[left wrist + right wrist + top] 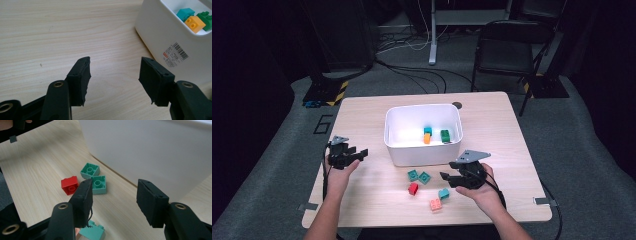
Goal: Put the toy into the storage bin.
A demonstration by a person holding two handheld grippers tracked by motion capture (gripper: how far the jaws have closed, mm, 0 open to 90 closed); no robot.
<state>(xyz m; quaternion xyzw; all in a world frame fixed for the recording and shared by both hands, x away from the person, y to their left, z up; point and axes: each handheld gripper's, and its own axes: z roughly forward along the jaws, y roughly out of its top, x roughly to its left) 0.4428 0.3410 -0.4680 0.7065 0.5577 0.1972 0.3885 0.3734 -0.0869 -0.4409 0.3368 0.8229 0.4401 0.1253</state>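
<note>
Right gripper (113, 202): I hold it released, above loose blocks (98, 184).
Left gripper (113, 80): released, over bare tabletop (50, 32).
Bin (160, 37): holds blocks.

A white bin (423, 135) is sitting mid-tabletop (362, 112), toward the far edge, holding 3 bricks (434, 134): teal, orange, green. Between bin and near edge, 2 green bricks (418, 176), 1 red brick (413, 188), 1 teal brick (443, 193) and 1 pink brick (435, 204) are lying. The left gripper (362, 153) is resting near the left edge; the right gripper (446, 178) is hovering just beside the teal brick.
</note>
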